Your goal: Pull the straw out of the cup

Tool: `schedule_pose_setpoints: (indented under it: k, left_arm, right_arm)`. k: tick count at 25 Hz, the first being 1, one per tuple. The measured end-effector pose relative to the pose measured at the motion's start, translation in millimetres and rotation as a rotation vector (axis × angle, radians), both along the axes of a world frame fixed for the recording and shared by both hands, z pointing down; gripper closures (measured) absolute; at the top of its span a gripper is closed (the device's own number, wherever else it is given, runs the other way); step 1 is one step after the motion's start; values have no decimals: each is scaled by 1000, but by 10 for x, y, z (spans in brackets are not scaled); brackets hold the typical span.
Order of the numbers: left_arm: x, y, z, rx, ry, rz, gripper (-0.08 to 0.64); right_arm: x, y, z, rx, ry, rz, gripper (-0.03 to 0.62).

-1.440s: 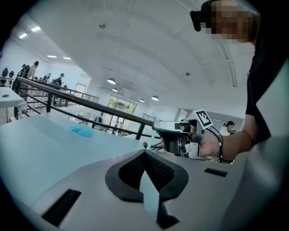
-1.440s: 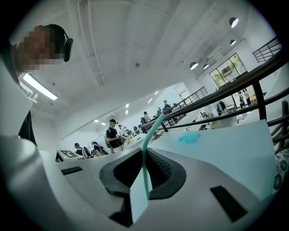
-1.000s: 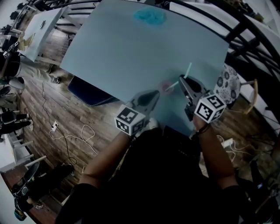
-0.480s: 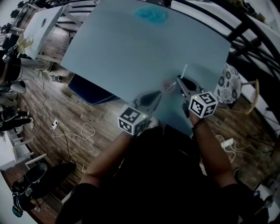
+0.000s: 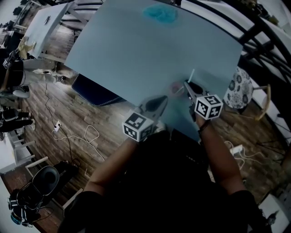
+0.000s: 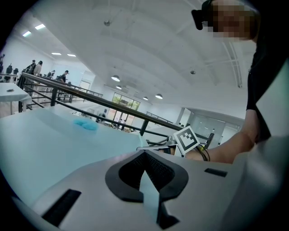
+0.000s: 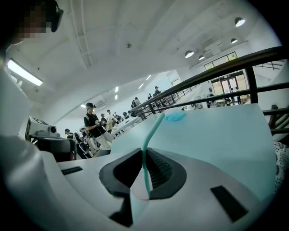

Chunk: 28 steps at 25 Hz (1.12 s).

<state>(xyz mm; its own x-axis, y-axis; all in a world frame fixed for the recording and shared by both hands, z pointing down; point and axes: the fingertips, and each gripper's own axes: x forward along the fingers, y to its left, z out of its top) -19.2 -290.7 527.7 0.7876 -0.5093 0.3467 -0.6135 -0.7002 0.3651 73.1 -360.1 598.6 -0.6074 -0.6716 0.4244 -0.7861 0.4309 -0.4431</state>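
Two grippers are held close together over the near edge of the pale blue tabletop (image 5: 127, 54). Right gripper (image 5: 186, 84): jaws closed narrowly on the teal straw (image 7: 152, 128), which rises at a slant beyond the tips. The straw's lower end meets a faint pink-rimmed cup (image 5: 174, 87) just left of those tips; whether it sits inside cannot be told. Left gripper (image 5: 162, 98): jaws a narrow slit apart, only tabletop showing between them, near the cup. A blue object (image 5: 159, 13) lies at the far edge.
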Motion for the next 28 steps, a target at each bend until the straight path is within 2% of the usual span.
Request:
schedule_pose_setpoints:
  k: [24, 28]
  left_arm:
    - [-62, 82, 78, -22, -26, -32, 549]
    - [-108, 112, 87, -26, -26, -41, 549]
  right_arm:
    - [66, -44, 417, -86, 55, -8, 557]
    - [40, -42, 461, -97, 59, -15, 536]
